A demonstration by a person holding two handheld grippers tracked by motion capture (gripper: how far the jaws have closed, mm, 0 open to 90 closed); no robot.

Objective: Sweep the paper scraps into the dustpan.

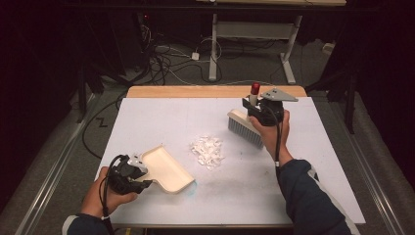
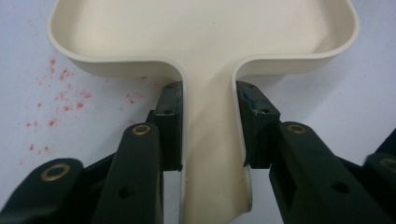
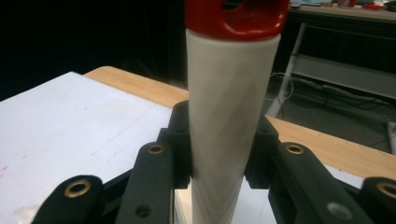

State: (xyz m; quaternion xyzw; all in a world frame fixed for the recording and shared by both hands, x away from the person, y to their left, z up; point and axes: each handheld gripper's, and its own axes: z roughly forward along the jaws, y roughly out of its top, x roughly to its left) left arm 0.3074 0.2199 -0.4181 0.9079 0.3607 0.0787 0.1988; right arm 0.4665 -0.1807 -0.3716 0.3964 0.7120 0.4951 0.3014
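Note:
A cream dustpan [image 1: 165,169] lies on the white table sheet [image 1: 161,117] at the front left, its mouth toward the middle. My left gripper [image 1: 142,172] is shut on the dustpan's handle [image 2: 210,140], one jaw on each side. A small pile of white paper scraps [image 1: 207,151] sits at the table's middle. Beyond it on the right a hand brush [image 1: 244,128] with grey bristles hangs just over the sheet. My right gripper [image 1: 254,105] is shut on the brush's white handle [image 3: 226,116], whose red cap [image 3: 236,18] points up.
A strip of bare wooden tabletop [image 1: 215,91] runs along the far edge of the sheet. Red specks [image 2: 60,100] mark the sheet beside the dustpan. Cables [image 1: 171,58] and a desk frame [image 1: 254,34] stand on the floor beyond the table.

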